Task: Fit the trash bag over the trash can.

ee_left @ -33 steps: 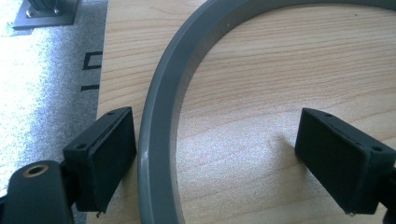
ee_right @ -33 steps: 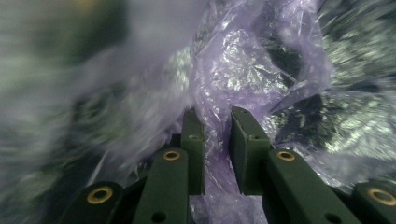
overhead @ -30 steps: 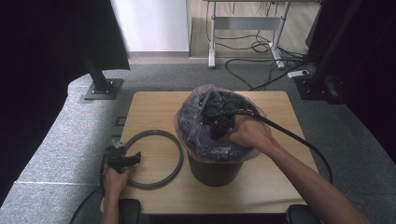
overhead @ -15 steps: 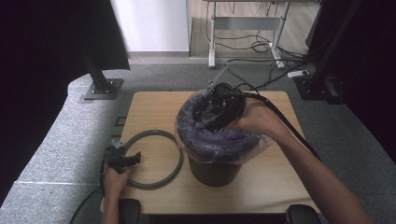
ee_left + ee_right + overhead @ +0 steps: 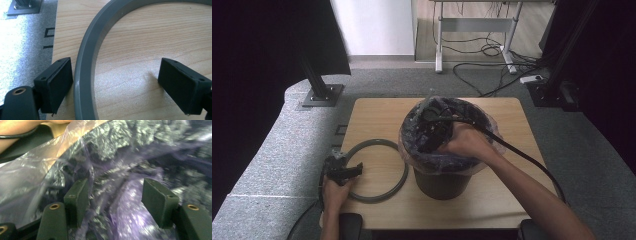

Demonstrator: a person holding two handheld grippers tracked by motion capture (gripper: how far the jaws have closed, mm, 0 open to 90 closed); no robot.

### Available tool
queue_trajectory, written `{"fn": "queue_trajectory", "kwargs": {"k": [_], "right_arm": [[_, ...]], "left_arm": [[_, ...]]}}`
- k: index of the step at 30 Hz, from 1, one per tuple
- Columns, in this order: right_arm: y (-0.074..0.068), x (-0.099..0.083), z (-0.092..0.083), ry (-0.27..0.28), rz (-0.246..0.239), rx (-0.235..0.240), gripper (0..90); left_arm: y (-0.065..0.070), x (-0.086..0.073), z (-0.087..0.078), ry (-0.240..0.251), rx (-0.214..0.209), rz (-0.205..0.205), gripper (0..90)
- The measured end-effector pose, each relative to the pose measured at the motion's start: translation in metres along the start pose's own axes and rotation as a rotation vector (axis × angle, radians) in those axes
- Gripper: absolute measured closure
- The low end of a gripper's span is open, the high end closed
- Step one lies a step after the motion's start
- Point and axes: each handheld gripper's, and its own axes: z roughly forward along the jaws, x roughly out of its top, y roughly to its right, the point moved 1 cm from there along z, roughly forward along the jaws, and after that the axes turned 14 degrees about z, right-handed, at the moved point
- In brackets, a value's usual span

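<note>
The left gripper (image 5: 354, 170) sits at the near left corner of the wooden table (image 5: 377, 112), jaws spread wide with the grey ring (image 5: 399, 165) passing between them; in the left gripper view the ring (image 5: 86, 62) lies just beside one pad (image 5: 58, 80), while the other pad (image 5: 181, 85) stands well apart from it over bare wood inside the hoop; the table's left edge runs just behind that gripper, with grey padding (image 5: 267, 165) beyond it. This hand and the ring lie as they did 1 second ago.

Farther in, the right gripper (image 5: 432, 132) is down inside the mouth of the dark bin (image 5: 439, 182), which stands just right of the ring; its jaws have just been opening and now stand parted, with the crumpled purple-tinted plastic liner (image 5: 120, 195) loose between the 2 pads, pressed by neither. The liner's edge (image 5: 492, 140) drapes over the rim around the gripper. Earlier the plastic bulged up over the bin's top under the hand; now it lines the inside and the mouth is open. Free tabletop lies right of the bin and beyond it.
</note>
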Motion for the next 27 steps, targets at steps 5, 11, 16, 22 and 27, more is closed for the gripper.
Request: {"fn": "queue_trajectory", "kwargs": {"k": [5,11,16,22,27], "right_arm": [[0.003,-0.008,-0.036,0.042,0.023,0.013,36.3],[-0.008,-0.026,-0.066,0.050,0.007,0.079,36.1],[-0.025,-0.035,-0.055,-0.016,-0.035,0.092,37.3],[-0.029,-0.043,-0.026,-0.093,-0.059,0.085,40.3],[-0.025,-0.040,-0.034,-0.050,-0.047,0.107,34.5]], "left_arm": [[0.000,0.000,0.000,0.000,0.001,0.000,12.3],[0.001,0.000,0.000,0.000,0.001,-0.002,12.4],[0.001,0.000,0.000,-0.001,0.001,-0.002,12.4],[0.001,0.000,0.000,0.000,0.000,-0.001,12.3],[0.001,0.000,0.000,0.000,0.000,0.000,12.3]]}}
